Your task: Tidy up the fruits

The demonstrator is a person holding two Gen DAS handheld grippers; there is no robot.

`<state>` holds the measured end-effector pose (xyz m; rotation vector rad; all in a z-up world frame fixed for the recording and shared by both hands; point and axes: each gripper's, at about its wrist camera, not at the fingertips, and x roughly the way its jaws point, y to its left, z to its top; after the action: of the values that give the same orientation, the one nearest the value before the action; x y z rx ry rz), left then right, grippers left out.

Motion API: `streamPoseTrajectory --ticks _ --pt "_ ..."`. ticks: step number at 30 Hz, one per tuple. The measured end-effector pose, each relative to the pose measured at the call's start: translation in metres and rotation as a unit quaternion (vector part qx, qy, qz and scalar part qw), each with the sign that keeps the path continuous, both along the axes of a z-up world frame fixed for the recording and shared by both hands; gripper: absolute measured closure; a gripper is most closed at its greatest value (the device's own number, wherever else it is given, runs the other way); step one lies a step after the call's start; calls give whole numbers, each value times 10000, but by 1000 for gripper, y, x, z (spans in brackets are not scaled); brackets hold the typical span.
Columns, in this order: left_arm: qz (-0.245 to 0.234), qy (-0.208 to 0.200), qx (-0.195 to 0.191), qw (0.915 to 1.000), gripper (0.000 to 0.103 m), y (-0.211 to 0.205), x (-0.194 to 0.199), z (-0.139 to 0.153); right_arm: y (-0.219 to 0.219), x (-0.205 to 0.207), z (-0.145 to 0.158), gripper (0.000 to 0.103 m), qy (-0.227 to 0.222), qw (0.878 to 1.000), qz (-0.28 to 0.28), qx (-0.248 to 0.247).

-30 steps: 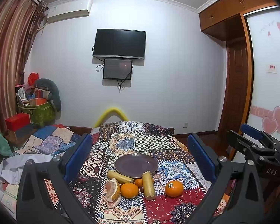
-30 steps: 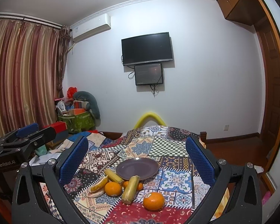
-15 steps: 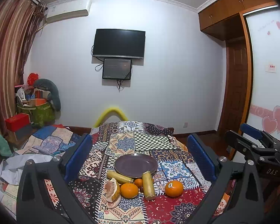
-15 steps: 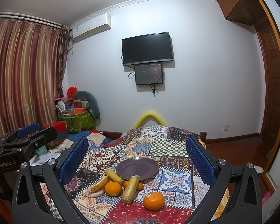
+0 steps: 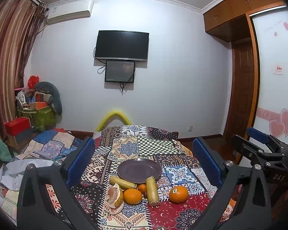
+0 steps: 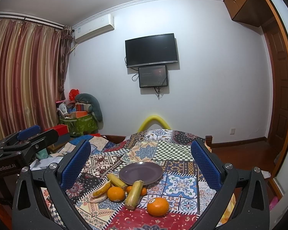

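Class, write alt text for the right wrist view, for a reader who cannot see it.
An empty purple plate sits on a patchwork tablecloth, with oranges, a pomelo wedge and two yellow-green stalks clustered just in front. The right gripper frames the scene, jaws wide open, holding nothing.

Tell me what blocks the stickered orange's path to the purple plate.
Nothing visible does. The stickered orange sits apart from the pile; only bare cloth lies between it and the purple plate. The sugarcane piece lies to its left.
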<state>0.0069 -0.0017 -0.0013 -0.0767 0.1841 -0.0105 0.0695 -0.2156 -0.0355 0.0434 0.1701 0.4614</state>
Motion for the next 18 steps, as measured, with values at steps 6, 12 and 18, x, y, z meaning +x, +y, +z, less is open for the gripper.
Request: streamPoseTrajectory --ticks 6,12,18 --pt "-1 1 1 10000 0 0 -1 0 0 0 0 0 11 10000 11 -19" --pt "5 0 -4 10000 0 1 -1 -1 1 2 0 0 27 10000 10 -34" --pt "30 81 4 10000 0 4 2 -6 7 11 -10 0 161 9995 -111 -235"
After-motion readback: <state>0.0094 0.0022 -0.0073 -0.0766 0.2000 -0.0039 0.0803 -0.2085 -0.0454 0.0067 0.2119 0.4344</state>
